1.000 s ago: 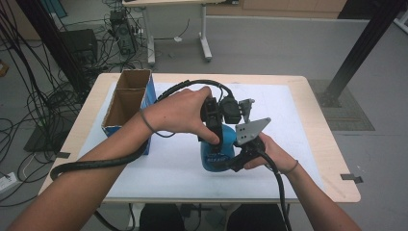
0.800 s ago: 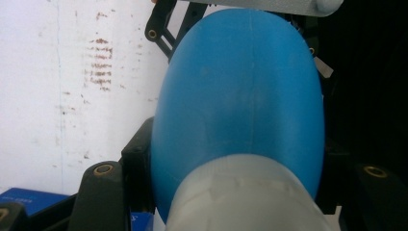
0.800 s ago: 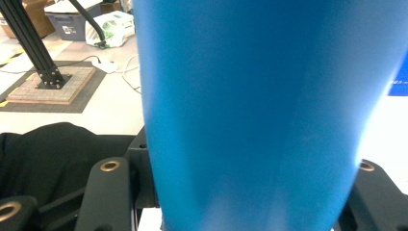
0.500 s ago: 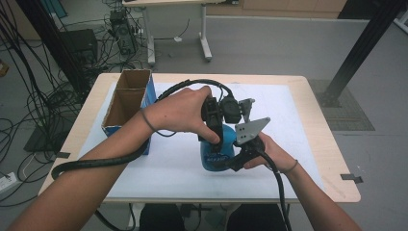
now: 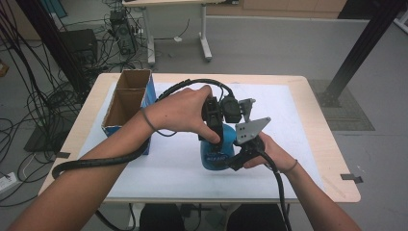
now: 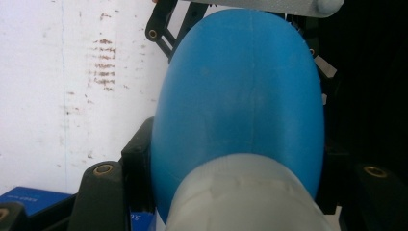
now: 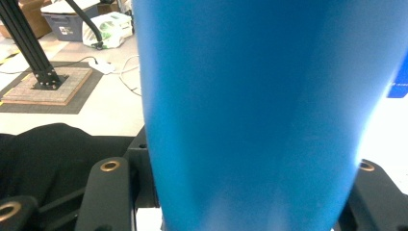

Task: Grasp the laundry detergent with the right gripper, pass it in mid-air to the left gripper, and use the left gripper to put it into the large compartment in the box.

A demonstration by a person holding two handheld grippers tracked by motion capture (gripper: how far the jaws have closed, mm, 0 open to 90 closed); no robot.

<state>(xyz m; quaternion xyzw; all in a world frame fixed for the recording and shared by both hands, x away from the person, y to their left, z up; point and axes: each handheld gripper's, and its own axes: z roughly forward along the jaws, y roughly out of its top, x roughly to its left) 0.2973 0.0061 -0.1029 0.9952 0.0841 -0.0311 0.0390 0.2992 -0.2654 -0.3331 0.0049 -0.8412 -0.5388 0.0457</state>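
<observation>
A blue bottle (image 5: pixel 217 148) stands on the white mat, and both grippers hold it. My left gripper (image 5: pixel 214 126) comes down from above, shut on the bottle's top. In the left gripper view its whitish cap (image 6: pixel 245 199) sits between the black jaws, with the rounded blue body (image 6: pixel 240 96) beyond. My right gripper (image 5: pixel 235 155) grips the bottle's lower body from the right side. In the right gripper view the blue wall (image 7: pixel 255 106) sits tight between the jaws. The grey three-cornered plate (image 5: pixel 250 129) sticks up above the right hand.
An open cardboard box with a blue side (image 5: pixel 126 103) stands at the table's left. A white mat (image 5: pixel 288 113) covers most of the wooden table (image 5: pixel 332 159). A thick black cable (image 5: pixel 96 163) trails along the left forearm. Cables and a black post stand on the floor beyond.
</observation>
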